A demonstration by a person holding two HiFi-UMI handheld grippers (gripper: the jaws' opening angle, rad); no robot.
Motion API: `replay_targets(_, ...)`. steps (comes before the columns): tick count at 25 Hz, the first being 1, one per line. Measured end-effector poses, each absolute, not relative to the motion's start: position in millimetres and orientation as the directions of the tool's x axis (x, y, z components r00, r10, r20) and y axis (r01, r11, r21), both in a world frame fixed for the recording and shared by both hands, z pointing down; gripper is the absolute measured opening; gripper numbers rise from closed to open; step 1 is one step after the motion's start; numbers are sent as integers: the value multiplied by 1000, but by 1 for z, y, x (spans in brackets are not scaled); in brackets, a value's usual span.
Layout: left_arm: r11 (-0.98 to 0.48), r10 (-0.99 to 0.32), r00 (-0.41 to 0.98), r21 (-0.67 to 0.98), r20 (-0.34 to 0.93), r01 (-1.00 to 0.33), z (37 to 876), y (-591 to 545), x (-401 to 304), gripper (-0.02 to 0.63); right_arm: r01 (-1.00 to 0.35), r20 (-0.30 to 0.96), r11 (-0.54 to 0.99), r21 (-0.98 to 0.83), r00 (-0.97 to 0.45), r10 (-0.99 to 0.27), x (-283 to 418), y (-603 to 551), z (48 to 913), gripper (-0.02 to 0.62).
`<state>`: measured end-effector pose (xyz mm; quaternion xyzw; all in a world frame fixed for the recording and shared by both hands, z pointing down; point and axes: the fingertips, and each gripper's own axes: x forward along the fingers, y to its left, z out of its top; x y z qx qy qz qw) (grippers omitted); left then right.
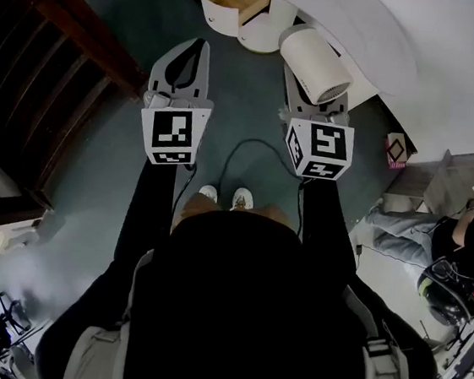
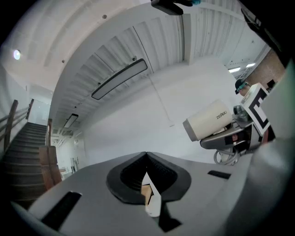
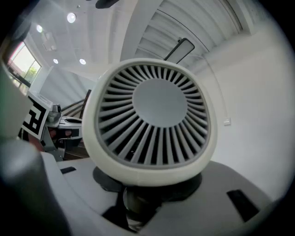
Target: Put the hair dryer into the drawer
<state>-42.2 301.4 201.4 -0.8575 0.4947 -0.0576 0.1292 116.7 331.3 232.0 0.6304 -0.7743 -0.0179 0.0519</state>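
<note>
A cream hair dryer sits in my right gripper, whose jaws are shut on its handle under the barrel. In the right gripper view its round vented back fills the picture, with the handle down between the jaws of the right gripper. From the left gripper view the hair dryer shows at the right. My left gripper is level beside it, shut with nothing held; the left gripper has its tips meeting. An open drawer with a wooden inside lies ahead of both grippers.
The drawer belongs to a white rounded unit against a white wall. A black cord loops down toward the person's shoes. A wooden stair rail runs at the left. Someone sits at the right.
</note>
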Motion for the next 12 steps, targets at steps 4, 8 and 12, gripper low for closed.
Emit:
replay_targets(4, -469, -869, 495, -279, -26, -838, 202, 302, -40, 14, -973, 54, 208, 96, -204, -977, 119, 332, 231, 195)
replay_targets(8, -465, -871, 490, -282, -24, -840, 204, 303, -35, 14, -972, 53, 218, 90, -214, -976, 123, 333, 233, 195)
replay_targets(12, -464, -872, 488, -278, -22, -841, 204, 305, -31, 15, -973, 42, 221, 72, -219, -975, 126, 336, 232, 195)
